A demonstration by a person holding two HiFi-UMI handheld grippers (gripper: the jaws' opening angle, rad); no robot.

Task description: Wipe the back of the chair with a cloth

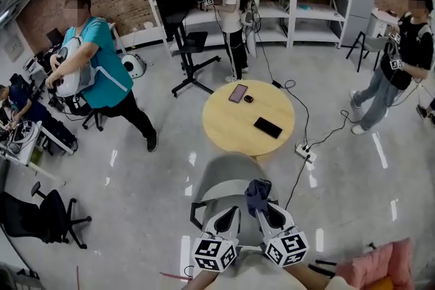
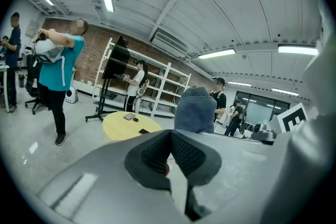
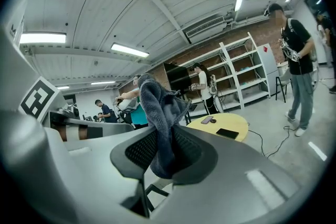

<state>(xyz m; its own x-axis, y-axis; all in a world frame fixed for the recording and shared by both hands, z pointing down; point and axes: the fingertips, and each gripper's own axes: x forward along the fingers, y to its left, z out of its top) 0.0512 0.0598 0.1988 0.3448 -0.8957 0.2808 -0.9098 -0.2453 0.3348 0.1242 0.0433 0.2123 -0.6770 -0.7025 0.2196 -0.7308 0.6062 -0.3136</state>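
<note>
Towelling, blue-grey and nubby, makes up the cloth, which is pinched between the ribbed dark pads of the right tongs. The jaws are closed on its lower fold, and the rest stands up past the tips in a soft, crumpled lump. Just beside them, the left tongs have their pads drawn together in a narrow seam with nothing between. Both tools have smooth pale-grey shells.

Directly under and ahead of both tongs is the chair, its back a rounded, matte grey curve with a dark armrest at the left. The bunched cloth sits over its upper edge. Whether it touches cannot be told.

Beyond the chair is a round, light wood counter. It carries a flat black phone nearer the tongs and a pinkish phone farther off. A white power strip lies on the glossy grey floor to its right.
</note>
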